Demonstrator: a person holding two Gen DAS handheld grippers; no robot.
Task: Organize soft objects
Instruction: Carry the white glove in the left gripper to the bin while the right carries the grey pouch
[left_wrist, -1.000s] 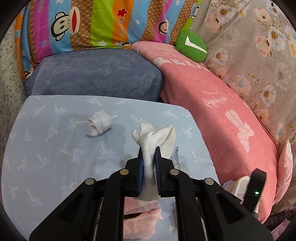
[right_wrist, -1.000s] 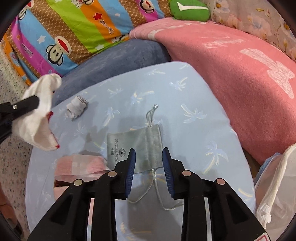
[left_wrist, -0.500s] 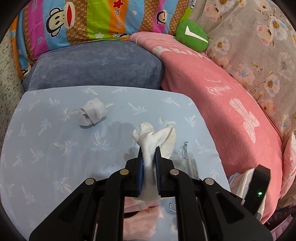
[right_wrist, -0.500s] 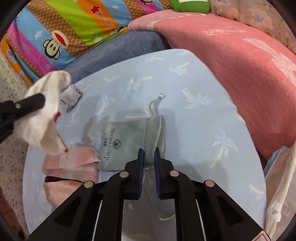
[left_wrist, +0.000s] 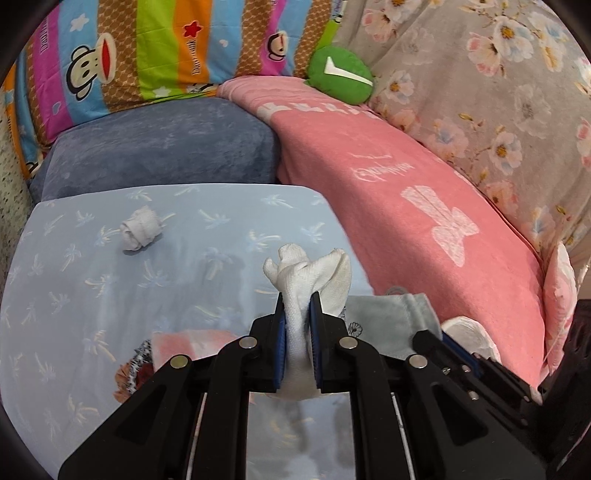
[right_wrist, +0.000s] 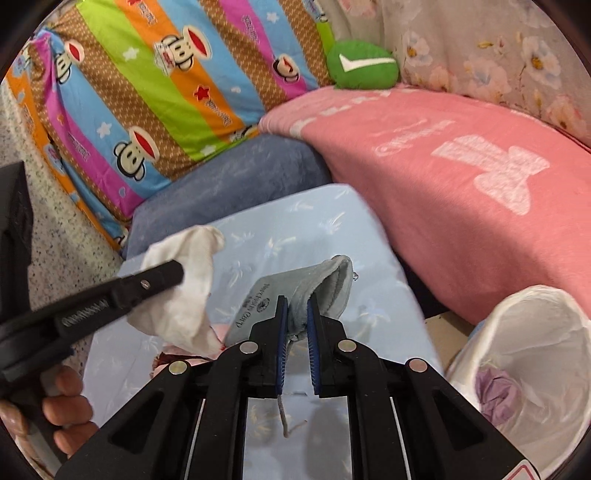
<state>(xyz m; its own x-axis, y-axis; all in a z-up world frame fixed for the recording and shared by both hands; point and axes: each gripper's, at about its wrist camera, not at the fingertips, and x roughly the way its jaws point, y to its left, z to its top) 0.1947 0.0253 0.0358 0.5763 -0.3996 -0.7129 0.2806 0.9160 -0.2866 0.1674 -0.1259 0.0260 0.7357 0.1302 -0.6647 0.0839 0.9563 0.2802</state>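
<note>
Left hand-held gripper (left_wrist: 298, 310) clamped on white knit sock (left_wrist: 310, 275), bunched end poking up past the fingertips, lifted over the pale-blue palm-print surface (left_wrist: 74, 280). Right hand-held gripper (right_wrist: 294, 315) pinches grey velvety drawstring pouch (right_wrist: 314, 284), mouth pointing up-right, cord dangling below. Rolled grey sock (left_wrist: 141, 229) lies further back. White-lined bin (right_wrist: 532, 354) at right.

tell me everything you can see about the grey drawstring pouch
The grey drawstring pouch is a small flat bag of soft, suede-like fabric with dark printed lettering and a small emblem on its face. The right gripper is shut on its lower edge, holding it lifted off the pale blue palm-print cloth. Its open mouth points up and away; a thin cord dangles below.
</note>
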